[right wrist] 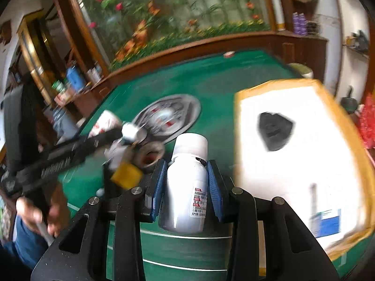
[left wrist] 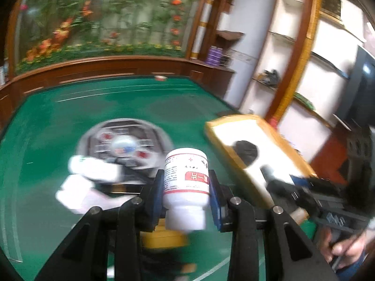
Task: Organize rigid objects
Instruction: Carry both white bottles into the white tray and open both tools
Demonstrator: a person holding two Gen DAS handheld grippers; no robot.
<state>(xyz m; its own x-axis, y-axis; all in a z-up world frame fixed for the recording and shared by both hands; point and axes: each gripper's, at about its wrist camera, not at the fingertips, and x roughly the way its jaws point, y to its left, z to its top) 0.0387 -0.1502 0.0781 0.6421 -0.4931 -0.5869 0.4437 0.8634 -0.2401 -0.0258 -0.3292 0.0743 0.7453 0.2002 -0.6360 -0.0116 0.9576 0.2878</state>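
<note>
While both views are blurred, each gripper is seen clamped on a white bottle. The left gripper [left wrist: 186, 185] holds a white pill bottle [left wrist: 186, 180] cap-down at lower centre of the left wrist view, above the green table [left wrist: 58, 117]. The right gripper [right wrist: 186, 182] holds a second white bottle [right wrist: 187, 182] cap-up at lower centre of the right wrist view. A yellow-rimmed box [right wrist: 241, 121] occupies the right of that frame, with a black item [right wrist: 274, 131] inside. A round silver disc [right wrist: 168, 119] lies at centre, a tape roll [right wrist: 150, 154] and a yellow object [right wrist: 126, 175] just before it.
</note>
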